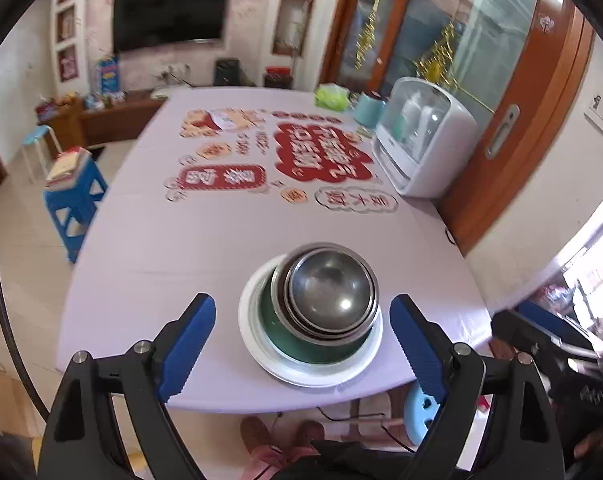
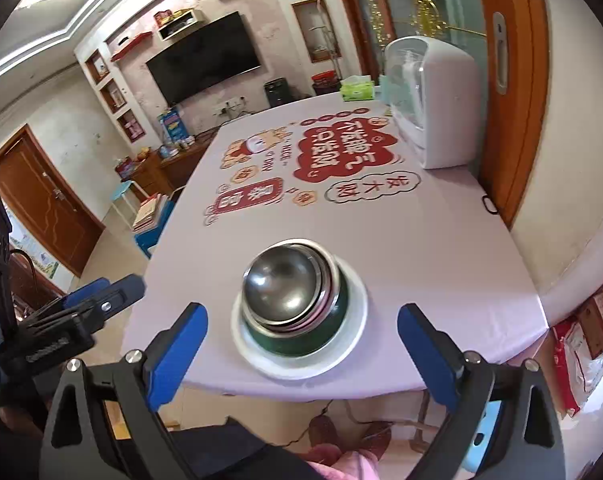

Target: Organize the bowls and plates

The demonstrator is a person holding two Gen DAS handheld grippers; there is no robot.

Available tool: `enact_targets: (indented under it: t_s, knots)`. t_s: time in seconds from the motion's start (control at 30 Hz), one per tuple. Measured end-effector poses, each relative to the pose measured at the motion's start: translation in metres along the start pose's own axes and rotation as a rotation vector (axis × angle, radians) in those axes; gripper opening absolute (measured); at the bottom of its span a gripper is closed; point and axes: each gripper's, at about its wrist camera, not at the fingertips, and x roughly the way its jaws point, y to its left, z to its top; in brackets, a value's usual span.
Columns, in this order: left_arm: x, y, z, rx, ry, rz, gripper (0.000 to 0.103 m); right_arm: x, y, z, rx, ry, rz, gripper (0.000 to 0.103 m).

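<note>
A stack sits near the table's front edge: a white plate [image 1: 261, 354] at the bottom, a green bowl [image 1: 277, 330] on it, and nested steel bowls [image 1: 327, 294] on top. The same stack shows in the right wrist view: white plate [image 2: 351, 344], green bowl [image 2: 301, 340], steel bowls [image 2: 283, 290]. My left gripper [image 1: 303, 346] is open and empty, held above and in front of the stack. My right gripper [image 2: 303, 350] is open and empty, also in front of the stack. The left gripper's body [image 2: 81, 308] shows at the left of the right wrist view.
The table [image 1: 181, 248] has a lilac cloth with red prints. A white dish cabinet [image 1: 421, 140], a teal cup [image 1: 367, 110] and a green tissue box [image 1: 331, 96] stand at the far right. Blue stools [image 1: 75, 196] stand left of the table. My feet [image 1: 281, 436] are below.
</note>
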Motion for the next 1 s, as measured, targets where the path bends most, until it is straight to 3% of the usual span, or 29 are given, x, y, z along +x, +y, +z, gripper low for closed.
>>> enact_targets:
  t_s: [0.23, 0.6, 0.7, 0.77, 1.0]
  knots:
    - [-0.009, -0.006, -0.013, -0.025, -0.045, 0.087, 0.095, -0.006, 0.026, -0.016, -0.113, -0.075, -0.058, 0.097]
    - [0.008, -0.007, -0.025, -0.024, -0.042, 0.191, 0.095, 0.015, 0.004, -0.02, 0.004, -0.054, -0.046, 0.097]
    - [0.007, -0.008, -0.021, -0.018, -0.066, 0.207, 0.096, 0.016, 0.004, -0.017, -0.001, -0.058, -0.045, 0.097]
    - [0.007, -0.009, -0.018, -0.014, -0.072, 0.218, 0.102, 0.019, 0.006, -0.015, -0.017, -0.056, -0.044, 0.097]
    - [0.009, -0.017, -0.012, 0.01, -0.085, 0.225, 0.102, 0.026, 0.009, -0.008, -0.045, -0.041, -0.049, 0.097]
